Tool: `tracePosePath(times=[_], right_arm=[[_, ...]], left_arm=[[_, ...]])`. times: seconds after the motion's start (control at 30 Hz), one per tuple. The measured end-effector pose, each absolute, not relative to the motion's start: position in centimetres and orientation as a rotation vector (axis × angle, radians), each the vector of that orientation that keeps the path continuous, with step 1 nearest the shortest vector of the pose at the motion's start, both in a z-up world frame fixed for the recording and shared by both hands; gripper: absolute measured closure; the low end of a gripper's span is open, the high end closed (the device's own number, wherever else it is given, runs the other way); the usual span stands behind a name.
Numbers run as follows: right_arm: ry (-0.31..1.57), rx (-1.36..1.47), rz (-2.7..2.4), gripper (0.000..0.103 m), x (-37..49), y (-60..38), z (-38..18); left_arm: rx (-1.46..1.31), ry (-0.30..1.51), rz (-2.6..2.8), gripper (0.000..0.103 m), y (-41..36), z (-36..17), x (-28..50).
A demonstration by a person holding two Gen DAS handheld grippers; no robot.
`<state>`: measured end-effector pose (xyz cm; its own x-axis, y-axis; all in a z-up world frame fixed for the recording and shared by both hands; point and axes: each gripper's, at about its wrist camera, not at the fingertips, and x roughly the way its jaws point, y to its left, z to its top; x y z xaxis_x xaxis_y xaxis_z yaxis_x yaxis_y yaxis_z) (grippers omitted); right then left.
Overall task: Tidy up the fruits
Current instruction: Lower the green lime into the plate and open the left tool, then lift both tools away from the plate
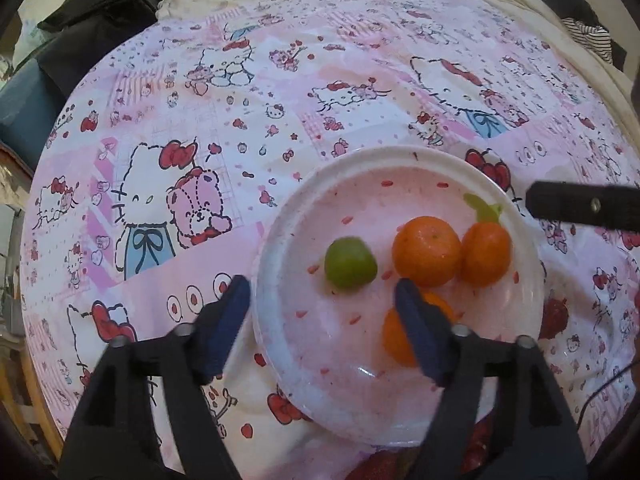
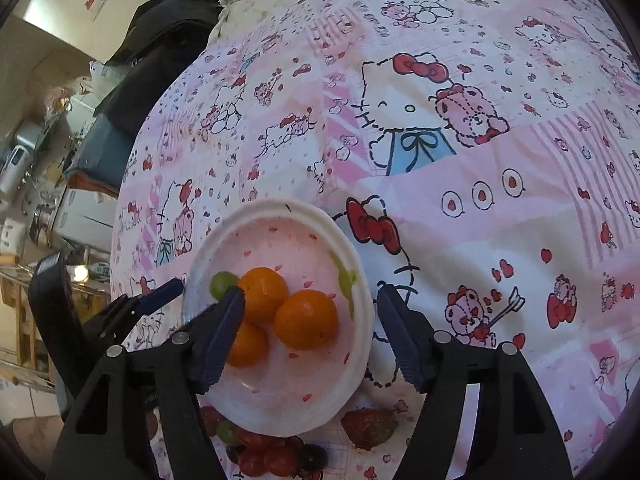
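The left gripper (image 1: 322, 316) hangs over the near left part of the plate (image 1: 440, 160), its jaws spread wide with nothing between the pads. Its left jaw stands outside the plate's rim, over the pink cartoon-cat tablecloth (image 1: 280, 92) that covers the table. Its right jaw stands inside the plate, in front of the nearest orange (image 1: 394, 342) and hiding part of it.

Just beyond the gap between these jaws, a little right of its middle, lies a small green fruit (image 1: 351, 263) on the plate. Farther right, beyond the right jaw's tip, sit two more oranges (image 1: 426, 250) touching each other, the right one (image 1: 486, 256) below a green mark printed on the plate.

The right gripper (image 2: 310, 296) also stands open and empty. Its left jaw is inside the plate, in front of the oranges; its right jaw is outside the rim, over the cloth. One orange lies between the jaws, clear of both pads. Below the plate's near edge, toward the gripper's body, a strawberry (image 2: 370, 428) lies on the cloth, and to its left a heap of red and dark grapes (image 2: 276, 456).
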<state>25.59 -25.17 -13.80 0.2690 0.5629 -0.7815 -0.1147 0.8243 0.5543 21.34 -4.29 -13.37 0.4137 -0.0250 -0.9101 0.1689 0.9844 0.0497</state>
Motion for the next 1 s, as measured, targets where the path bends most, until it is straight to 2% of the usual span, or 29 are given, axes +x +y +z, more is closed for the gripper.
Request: tracePosePath(times=[0.03,0.1,0.13,0.23,0.83,1.0], right_arm=[[1.221,0.433,0.468,0.023,25.6,-25.3,-13.7],[1.199,0.435,0.439,0.008,25.5,-25.6,-13.4],[1.191,0.433,0.432,0.007,25.5,-25.7,-13.2],[1.183,0.429,0.435,0.006,25.6,-25.7,-12.8],[1.125,0.43,0.413,0.006,22.2,-27.4,-9.5],[1.109,0.403,0.412,0.006,20.9,-27.7,-8.5]], left_arm=[[0.14,1.139,-0.126,0.027,-4.3,-13.3,21.2],[0.131,1.142,-0.128,0.026,-4.2,-13.1,21.1],[0.116,1.144,-0.127,0.025,-4.0,-13.0,21.0],[0.087,1.143,-0.116,0.019,-3.6,-12.7,20.8],[0.009,1.033,-0.056,0.018,-2.2,-8.4,18.4],[-0.008,1.006,-0.052,0.015,-1.8,-7.0,17.0]])
